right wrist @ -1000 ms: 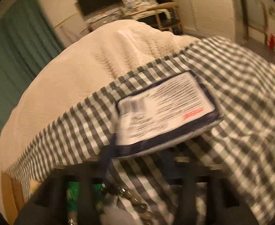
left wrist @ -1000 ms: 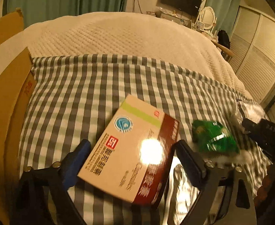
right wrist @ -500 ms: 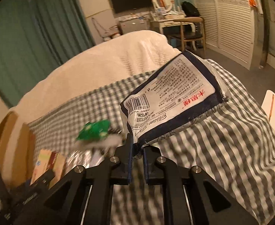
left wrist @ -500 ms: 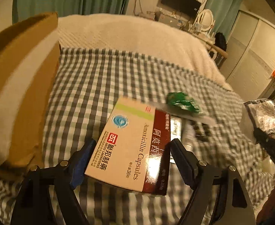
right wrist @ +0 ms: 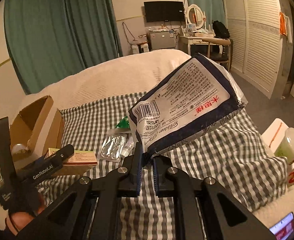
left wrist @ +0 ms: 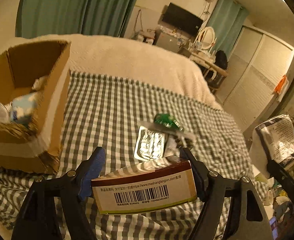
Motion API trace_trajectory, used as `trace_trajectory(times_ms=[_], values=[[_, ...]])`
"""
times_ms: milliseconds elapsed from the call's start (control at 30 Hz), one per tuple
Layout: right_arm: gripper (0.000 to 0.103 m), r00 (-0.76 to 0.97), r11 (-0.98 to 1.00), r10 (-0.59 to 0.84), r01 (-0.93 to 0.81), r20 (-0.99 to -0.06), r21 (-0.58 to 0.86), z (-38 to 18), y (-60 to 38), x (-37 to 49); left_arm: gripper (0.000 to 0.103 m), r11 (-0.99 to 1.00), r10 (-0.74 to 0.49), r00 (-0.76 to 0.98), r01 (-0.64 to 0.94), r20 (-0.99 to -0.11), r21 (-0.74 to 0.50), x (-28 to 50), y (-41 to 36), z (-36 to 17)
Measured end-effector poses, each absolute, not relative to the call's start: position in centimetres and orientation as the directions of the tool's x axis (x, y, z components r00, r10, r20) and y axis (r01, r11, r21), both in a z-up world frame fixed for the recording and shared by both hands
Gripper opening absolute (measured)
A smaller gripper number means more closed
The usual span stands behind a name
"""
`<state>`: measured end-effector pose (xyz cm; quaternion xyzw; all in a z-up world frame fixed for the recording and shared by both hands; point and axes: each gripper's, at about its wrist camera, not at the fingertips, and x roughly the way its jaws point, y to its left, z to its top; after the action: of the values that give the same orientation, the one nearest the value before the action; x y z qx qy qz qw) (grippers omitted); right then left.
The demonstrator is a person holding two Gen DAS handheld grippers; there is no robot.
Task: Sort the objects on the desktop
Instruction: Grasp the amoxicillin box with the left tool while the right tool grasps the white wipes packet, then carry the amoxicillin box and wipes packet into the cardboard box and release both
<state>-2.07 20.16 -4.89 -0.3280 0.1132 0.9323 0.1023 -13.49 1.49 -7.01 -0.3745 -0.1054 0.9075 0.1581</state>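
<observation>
My left gripper is shut on a beige and maroon medicine box, barcode side facing the camera, held above the checked cloth. The box also shows in the right wrist view. My right gripper is shut on the corner of a navy and white tissue pack, held up in the air; the pack also shows at the right in the left wrist view. A silver blister pack and a green packet lie on the cloth.
An open cardboard box stands at the left on the bed and holds several items. A small white bottle lies beside the blister pack. Cups stand off the bed's right side. A white blanket lies beyond the cloth.
Both grippers have risen with their loads. The medicine box has tilted so its barcode end faces the camera. The cardboard box's inside has come into view.
</observation>
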Motion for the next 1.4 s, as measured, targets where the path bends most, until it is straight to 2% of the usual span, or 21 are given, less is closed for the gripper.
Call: trace_trajectory(times_ms=[200, 400, 600, 700, 867, 967, 1000, 1033, 1067, 1100, 1133, 1233, 1400], values=[[0.008, -0.790, -0.979, 0.076, -0.175, -0.608, 0.105, -1.2, 16.0, -1.7, 0.078, -0.940, 0.317, -0.771, -0.176, -0.553, -0.294, -12.0, -1.6, -1.9], [0.008, -0.784, -0.994, -0.100, 0.048, -0.612, 0.100, 2.0, 9.0, -4.0, 0.078, -0.960, 0.176, -0.868, -0.046, -0.464, -0.278, -11.1, -8.3, 2.2], [0.008, -0.742, -0.967, -0.227, 0.250, -0.631, 0.053, 3.0, 0.6, -8.4, 0.078, -0.958, 0.013, -0.888, 0.120, -0.460, -0.259, -12.1, -14.4, 1.0], [0.008, -0.711, -0.949, -0.269, 0.311, -0.650, 0.054, 2.1, -2.1, -10.5, 0.078, -0.951, -0.020, -0.876, 0.165, -0.481, -0.261, -13.6, -16.5, -0.5], [0.008, -0.663, -0.927, -0.302, 0.373, -0.685, 0.047, -0.4, -5.7, -14.9, 0.078, -0.927, -0.001, -0.890, 0.172, -0.457, -0.332, -16.7, -19.4, -1.1], [0.009, -0.643, -0.920, -0.323, 0.386, -0.694, 0.071, -1.2, -7.0, -17.8, 0.079, -0.927, -0.028, -0.900, 0.186, -0.435, -0.325, -17.5, -20.4, -0.6], [0.012, -0.624, -0.913, -0.344, 0.397, -0.701, 0.095, -1.4, -7.4, -18.9, 0.082, -0.926, -0.034, -0.901, 0.192, -0.431, -0.327, -17.6, -20.6, -0.7], [0.018, -0.603, -0.906, -0.360, 0.409, -0.712, 0.111, -1.6, -7.8, -19.6, 0.095, -0.920, -0.039, -0.905, 0.198, -0.424, -0.338, -17.6, -20.8, -0.9], [0.028, -0.579, -0.899, -0.369, 0.421, -0.727, 0.121, -1.9, -8.3, -20.4, 0.103, -0.913, -0.044, -0.903, 0.211, -0.428, -0.350, -17.7, -21.0, -1.3], [0.056, -0.570, -0.899, -0.360, 0.423, -0.739, 0.112, -2.2, -8.4, -20.8, 0.103, -0.901, -0.048, -0.897, 0.228, -0.439, -0.369, -17.8, -21.5, -1.7], [0.073, -0.587, -0.910, -0.322, 0.408, -0.743, 0.072, -2.3, -8.7, -21.1, 0.103, -0.889, -0.032, -0.886, 0.237, -0.462, -0.392, -18.1, -21.9, -2.0], [0.073, -0.654, -0.926, -0.263, 0.379, -0.709, -0.006, -2.0, -8.3, -20.3, 0.103, -0.870, -0.009, -0.861, 0.257, -0.508, -0.421, -18.5, -21.9, -2.3], [0.073, -0.665, -0.938, -0.262, 0.345, -0.699, 0.024, -1.5, -4.9, -17.4, 0.103, -0.908, -0.024, -0.865, 0.230, -0.501, -0.352, -16.5, -19.8, -0.6]])
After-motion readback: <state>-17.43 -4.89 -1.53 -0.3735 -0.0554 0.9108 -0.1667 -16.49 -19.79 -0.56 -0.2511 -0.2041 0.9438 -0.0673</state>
